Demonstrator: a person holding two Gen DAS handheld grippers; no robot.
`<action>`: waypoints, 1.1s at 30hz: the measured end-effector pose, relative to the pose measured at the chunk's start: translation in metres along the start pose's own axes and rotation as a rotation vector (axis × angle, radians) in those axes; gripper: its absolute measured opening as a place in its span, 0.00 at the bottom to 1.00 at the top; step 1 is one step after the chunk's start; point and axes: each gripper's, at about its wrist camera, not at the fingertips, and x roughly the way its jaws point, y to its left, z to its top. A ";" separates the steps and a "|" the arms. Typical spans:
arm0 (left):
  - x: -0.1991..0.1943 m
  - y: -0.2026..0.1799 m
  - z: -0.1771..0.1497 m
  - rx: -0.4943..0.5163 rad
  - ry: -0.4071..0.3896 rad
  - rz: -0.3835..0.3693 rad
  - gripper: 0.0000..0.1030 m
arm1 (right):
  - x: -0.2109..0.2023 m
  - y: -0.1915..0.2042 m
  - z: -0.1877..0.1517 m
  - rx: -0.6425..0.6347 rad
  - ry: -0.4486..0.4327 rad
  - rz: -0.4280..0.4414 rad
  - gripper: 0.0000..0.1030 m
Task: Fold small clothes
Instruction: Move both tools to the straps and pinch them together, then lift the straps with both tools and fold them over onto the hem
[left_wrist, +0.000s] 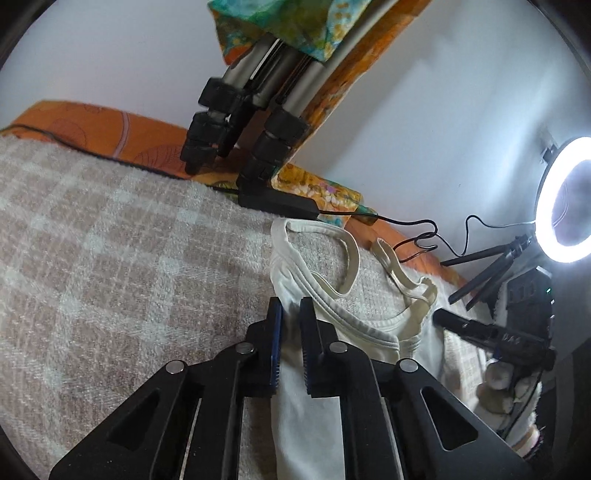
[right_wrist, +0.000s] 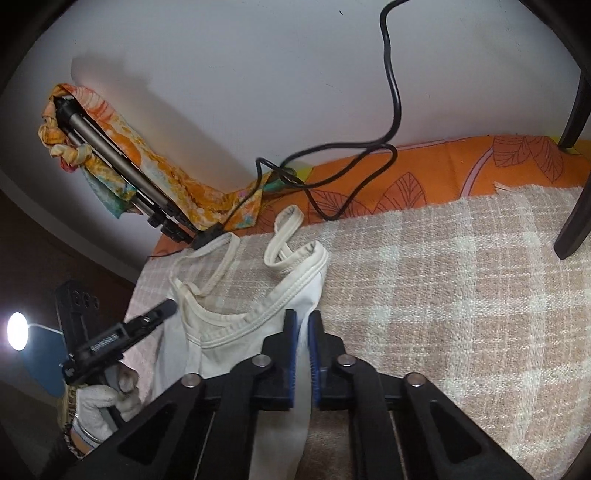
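Both grippers, left (left_wrist: 290, 306) & right (right_wrist: 303, 319), have their fingers clamped on side edges of the white vest (right_wrist: 240, 328), lying on a checked blanket (right_wrist: 443, 295). Fold step just starting, I'd say. Next: lift both edges together & carry them over evenly, w/o snagging the straps (right_wrist: 284, 240).

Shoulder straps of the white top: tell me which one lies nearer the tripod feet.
The strap on the left gripper's side: its loop ends beside the tripod feet. The other strap loops further along, onto the orange sheet.
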 end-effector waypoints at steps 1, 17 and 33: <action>-0.001 -0.001 0.001 0.008 -0.012 0.021 0.04 | -0.003 0.002 0.002 -0.012 -0.012 -0.018 0.00; 0.015 0.002 0.020 -0.011 0.050 -0.082 0.44 | -0.010 -0.020 0.012 -0.030 -0.007 0.023 0.34; 0.027 -0.006 0.027 -0.049 0.026 -0.125 0.08 | 0.012 -0.001 0.021 -0.057 0.017 0.026 0.00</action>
